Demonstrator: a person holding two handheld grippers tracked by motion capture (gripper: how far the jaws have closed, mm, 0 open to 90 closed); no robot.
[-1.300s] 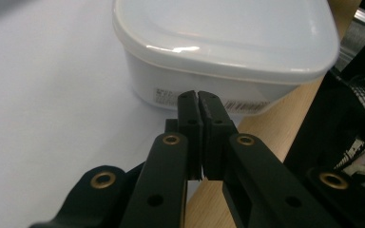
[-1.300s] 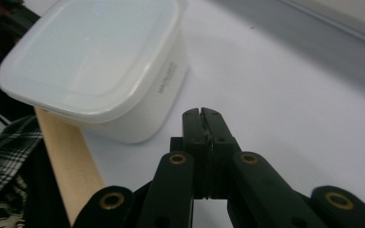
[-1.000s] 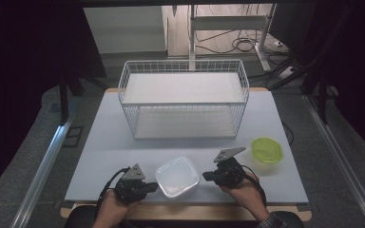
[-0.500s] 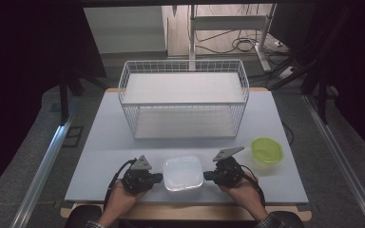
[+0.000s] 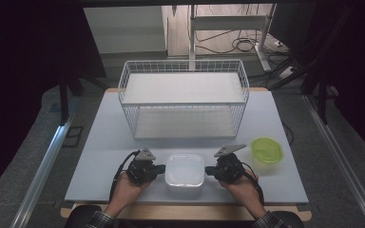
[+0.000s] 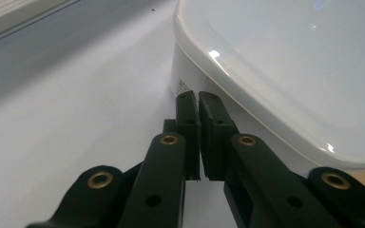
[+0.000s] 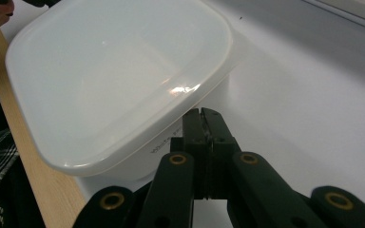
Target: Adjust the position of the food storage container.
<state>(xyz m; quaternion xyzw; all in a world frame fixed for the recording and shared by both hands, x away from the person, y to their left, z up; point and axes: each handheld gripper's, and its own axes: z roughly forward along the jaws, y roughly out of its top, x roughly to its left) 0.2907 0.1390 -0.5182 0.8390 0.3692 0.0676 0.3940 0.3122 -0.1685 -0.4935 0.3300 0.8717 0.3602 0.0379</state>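
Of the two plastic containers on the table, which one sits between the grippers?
The white lidded container, square with rounded corners, at the table's near edge. The left gripper and right gripper flank it; the round yellow-green container stands off to the right.

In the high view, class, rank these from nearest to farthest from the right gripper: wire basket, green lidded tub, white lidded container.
1. White lidded container: touching or almost touching the right gripper, on its left.
2. Green lidded tub: to its right.
3. Wire basket: at the table's far side.

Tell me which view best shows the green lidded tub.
The high view: the green tub sits whole on the table, right of the right gripper. Both gripper views face the white container instead.
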